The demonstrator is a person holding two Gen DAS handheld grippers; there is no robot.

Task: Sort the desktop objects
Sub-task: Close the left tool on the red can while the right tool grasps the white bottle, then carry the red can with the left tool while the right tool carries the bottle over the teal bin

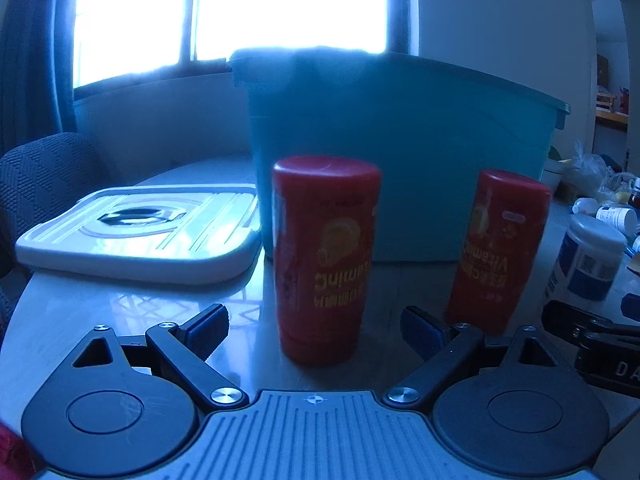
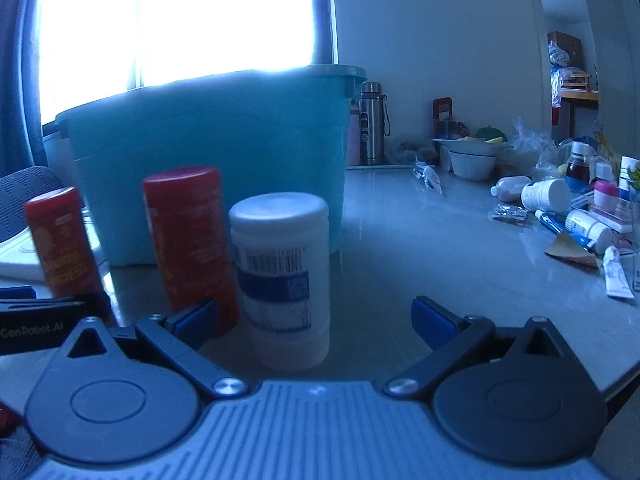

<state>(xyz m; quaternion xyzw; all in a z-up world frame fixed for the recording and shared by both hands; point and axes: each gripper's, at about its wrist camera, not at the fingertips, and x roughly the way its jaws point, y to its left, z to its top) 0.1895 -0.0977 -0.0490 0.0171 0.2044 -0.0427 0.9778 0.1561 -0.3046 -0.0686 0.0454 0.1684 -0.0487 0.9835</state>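
Note:
Two red vitamin C tubes stand upside down on the table before a teal bin (image 1: 400, 152). In the left wrist view the nearer tube (image 1: 324, 256) stands just ahead of my open left gripper (image 1: 316, 330), between its fingers; the second tube (image 1: 500, 248) is to the right. A white bottle with a blue label (image 2: 284, 276) stands just ahead of my open right gripper (image 2: 316, 320), left of its middle. It also shows in the left wrist view (image 1: 592, 256). The tubes (image 2: 192, 240) (image 2: 60, 240) and bin (image 2: 216, 152) show in the right wrist view.
The bin's white lid (image 1: 140, 232) lies flat left of the bin. At the right lie several bottles and tubes (image 2: 568, 208), a white bowl (image 2: 472, 160) and plastic bags. A steel flask (image 2: 372, 124) stands behind the bin. A dark chair (image 1: 44, 176) is at far left.

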